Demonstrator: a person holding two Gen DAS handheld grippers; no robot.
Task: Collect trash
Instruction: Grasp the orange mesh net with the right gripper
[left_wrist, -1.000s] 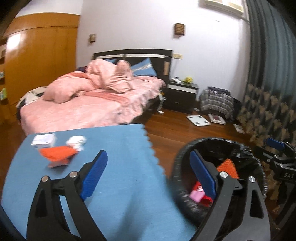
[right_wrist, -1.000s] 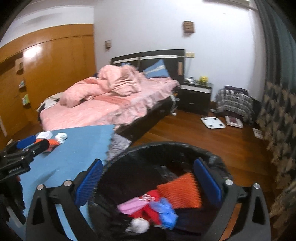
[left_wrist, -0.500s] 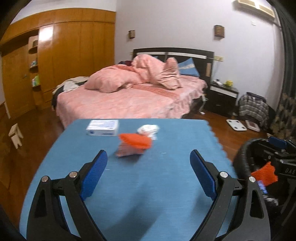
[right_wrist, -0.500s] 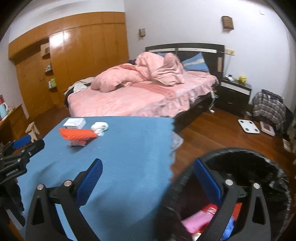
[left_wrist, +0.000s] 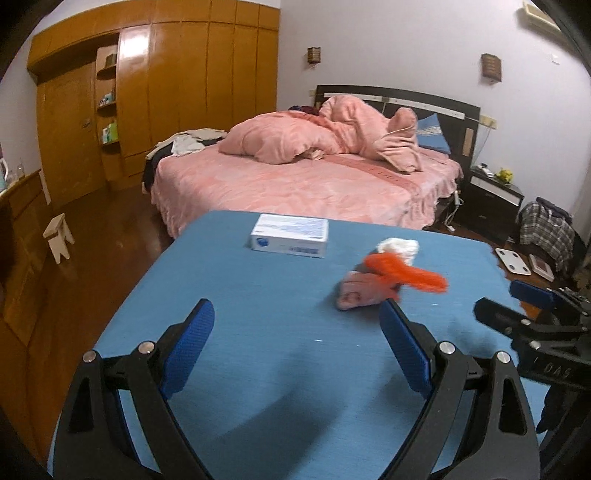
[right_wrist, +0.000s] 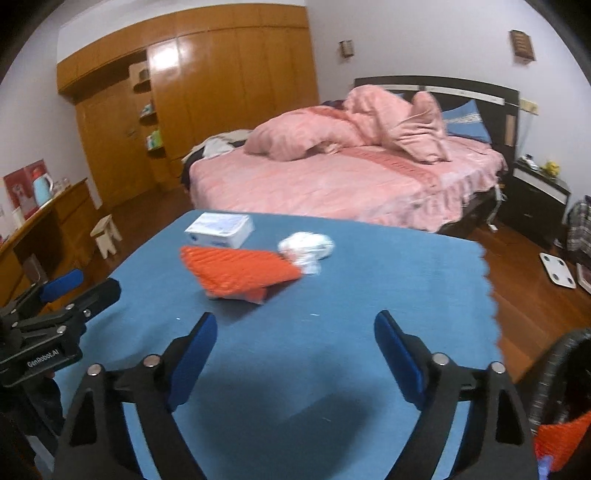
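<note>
Left hand-held gripper (left_wrist: 296, 330) tilted forward and downward, blue-padded fingers (left_wrist: 404, 350) spread wide, nothing between them. Right hand-held gripper (right_wrist: 295, 341) pitched down likewise, jaws just narrowed a little yet apart and empty, pads (right_wrist: 194, 360) clear of everything. Side by side and near each other: each one's black frame and blue fingertip visible at the edge of the other's view.

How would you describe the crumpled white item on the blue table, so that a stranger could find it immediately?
Start at the blue table in front of the pink bed. Three things lie at its far side: a flat white box, an orange ridged wrapper, and a crumpled white wad. The wad is the rightmost one, touching the wrapper's tip, and it alone is round and wrinkled.
</note>
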